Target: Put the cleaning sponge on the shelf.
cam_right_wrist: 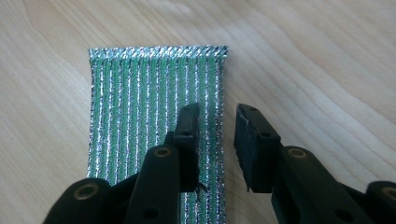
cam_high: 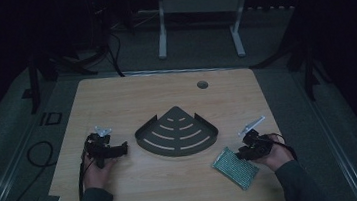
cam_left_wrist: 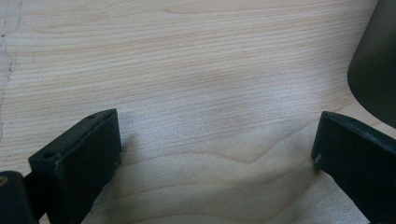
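Scene: a light wood bench (cam_high: pixel 131 100) carries a dark fan-shaped slotted tray (cam_high: pixel 176 132) at frame centre and a green metallic scouring pad (cam_high: pixel 235 167) at lower right of the high view.
Task status: none is stated; judged from the layout, the pad is the likely item to be picked up, possibly for the tray.
Left tool (cam_high: pixel 107 149): sits at centre left of the high view, left of the tray. In the left gripper view its jaws stand wide apart over bare wood and hold nothing. The tray's dark edge (cam_left_wrist: pixel 376 65) shows at upper right of that view.
Right tool (cam_right_wrist: pixel 217 128): sits at lower right of the high view, at the pad's right end. In the right gripper view the jaws are partly open with a narrow gap. One jaw lies over the pad (cam_right_wrist: pixel 154 112); the other lies over bare wood just beside the pad's edge. Nothing is gripped.
Pad position: flat on the bench, near the tray but apart from it.
Risk 1: the jaws straddle the pad's edge only; closing here may pinch a thin margin, and the pad may slip out when lifted.
Risk 2: the pad lies flat; a jaw may push it along the wood instead of getting under it.
Risk 3: the mesh looks soft and may fold or snag on a jaw.
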`<state>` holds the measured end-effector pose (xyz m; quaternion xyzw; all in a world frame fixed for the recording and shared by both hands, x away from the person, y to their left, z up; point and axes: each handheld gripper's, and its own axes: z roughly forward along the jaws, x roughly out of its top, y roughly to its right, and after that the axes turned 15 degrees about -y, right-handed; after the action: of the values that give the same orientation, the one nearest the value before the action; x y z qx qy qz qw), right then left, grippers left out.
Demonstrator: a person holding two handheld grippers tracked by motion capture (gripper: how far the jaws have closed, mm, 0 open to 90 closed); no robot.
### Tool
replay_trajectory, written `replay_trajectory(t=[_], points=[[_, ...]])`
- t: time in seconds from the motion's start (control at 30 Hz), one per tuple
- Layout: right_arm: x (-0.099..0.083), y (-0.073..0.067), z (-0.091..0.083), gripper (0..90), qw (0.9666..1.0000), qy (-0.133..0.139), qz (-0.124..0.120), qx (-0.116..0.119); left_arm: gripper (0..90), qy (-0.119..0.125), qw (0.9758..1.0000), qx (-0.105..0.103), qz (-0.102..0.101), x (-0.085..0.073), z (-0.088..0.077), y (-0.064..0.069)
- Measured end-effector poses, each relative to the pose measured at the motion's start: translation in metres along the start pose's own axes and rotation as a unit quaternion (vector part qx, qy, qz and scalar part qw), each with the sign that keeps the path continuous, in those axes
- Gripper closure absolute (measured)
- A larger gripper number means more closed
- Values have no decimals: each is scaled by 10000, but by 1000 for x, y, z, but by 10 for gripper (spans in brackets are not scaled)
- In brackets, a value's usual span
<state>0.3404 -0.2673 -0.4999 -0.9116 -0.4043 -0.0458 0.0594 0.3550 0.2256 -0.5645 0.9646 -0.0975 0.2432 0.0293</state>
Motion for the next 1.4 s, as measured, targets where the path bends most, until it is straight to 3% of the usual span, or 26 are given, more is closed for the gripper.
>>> replay_trajectory(t=[0.43,0.7,0.93,1.07,1.17,1.2,1.4], points=[[8,7,9,692,9987,-420,-115,261,17,1,10000,0,0,0,0,0],[14,15,11,706,9960,-669,-43,594,17,0,10000,0,1,0,0,0],[15,26,15,742,9917,-758,67,1036,17,0,10000,1,2,0,0,0],[17,23,14,761,9919,-852,40,945,17,1,10000,0,0,0,0,0],[20,17,12,800,9927,-937,15,753,17,0,10000,0,1,0,0,0],[21,14,11,858,9933,-975,-29,616,17,2,10000,0,-1,0,0,0],[24,8,6,893,9935,-1095,-116,275,17,2,10000,-1,-2,0,0,0]])
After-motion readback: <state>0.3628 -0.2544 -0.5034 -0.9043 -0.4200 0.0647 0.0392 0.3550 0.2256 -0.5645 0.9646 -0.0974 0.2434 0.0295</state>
